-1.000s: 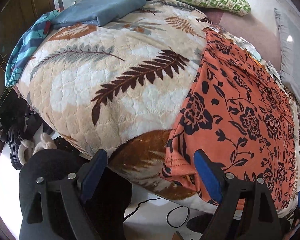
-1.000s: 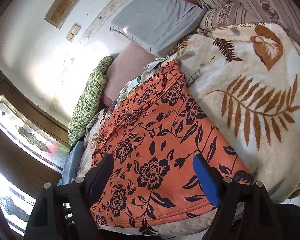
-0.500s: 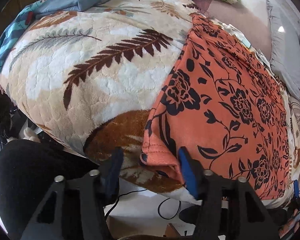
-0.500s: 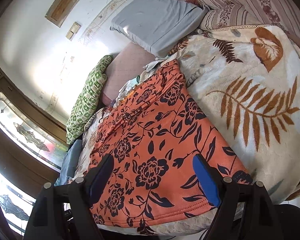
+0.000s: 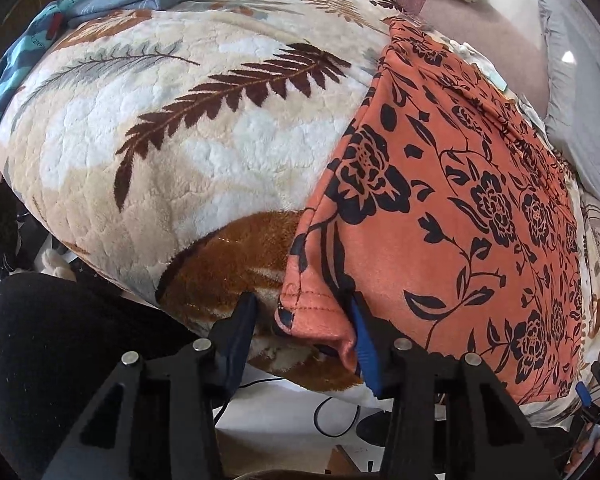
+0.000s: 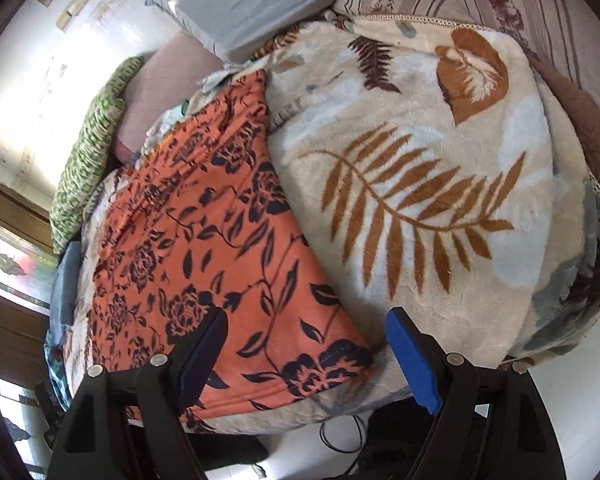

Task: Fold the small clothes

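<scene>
2 views show the same orange cloth with a black flower print (image 5: 452, 208), which lies spread on a cream fleece blanket with brown fern leaves (image 5: 172, 140) on the bed.

In the left wrist view, the left hand-held gripper (image 5: 304, 332) has changed most. 1 second ago its jaws stood wide apart in front of the near left corner of the cloth; now they have closed by about half around that corner. The hemmed corner is bunched into a small fold between the 2 blue pads. The right pad (image 5: 364, 344) touches the fabric, but between the left pad and the fold a gap still shows, so I judge the grip is not firm yet.

In the right wrist view, the right hand-held gripper (image 6: 308, 352) has its jaws wide open, as before, and holds nothing. The view has tilted further down, and the near right corner of the cloth (image 6: 204, 248) now lies between its fingers.

For the task this probably means that both near corners are being taken, so the cloth can be lifted and folded away from the person.
</scene>
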Tool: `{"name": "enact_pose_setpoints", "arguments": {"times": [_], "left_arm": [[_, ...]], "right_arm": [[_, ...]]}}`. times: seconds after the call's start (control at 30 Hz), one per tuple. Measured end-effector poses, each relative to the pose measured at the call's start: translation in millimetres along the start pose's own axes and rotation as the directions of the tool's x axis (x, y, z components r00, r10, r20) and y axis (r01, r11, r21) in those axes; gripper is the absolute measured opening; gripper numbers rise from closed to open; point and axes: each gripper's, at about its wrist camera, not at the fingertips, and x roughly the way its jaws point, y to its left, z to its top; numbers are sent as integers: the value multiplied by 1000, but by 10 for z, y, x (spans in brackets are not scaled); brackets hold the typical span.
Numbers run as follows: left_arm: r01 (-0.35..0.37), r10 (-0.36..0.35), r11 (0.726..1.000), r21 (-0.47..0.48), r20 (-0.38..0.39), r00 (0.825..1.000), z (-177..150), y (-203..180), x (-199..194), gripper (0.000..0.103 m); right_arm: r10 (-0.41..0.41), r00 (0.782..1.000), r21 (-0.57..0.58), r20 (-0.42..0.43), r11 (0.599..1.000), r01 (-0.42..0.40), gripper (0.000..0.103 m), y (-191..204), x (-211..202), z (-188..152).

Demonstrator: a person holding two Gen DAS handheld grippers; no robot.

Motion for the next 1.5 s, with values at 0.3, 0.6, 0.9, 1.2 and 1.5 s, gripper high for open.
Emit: {"name": "enact_pose_setpoints", "arguments": {"times": [0.3,0.6,0.9,1.2,1.5], "left_arm": [[50,-50,999,-9,18,999,39,61,-99,12],[29,-31,999,39,51,998,57,8,-179,16],[34,-37,998,43,88,995,77,-7,-184,8],[91,-97,995,35,253,963,264,-86,-712,8],[136,-151,988,66,386,910,832,-354,-1035,8]], "right_arm": [[-29,988,-78,-154,997,17,55,59,270,-132],[56,985,27,-160,998,-52,43,-122,248,-60],[157,972,5,-176,987,-159,10,-39,280,-66],[374,922,88,-101,926,-366,9,48,89,92],[533,844,119,55,836,-536,9,191,-185,678]]}}
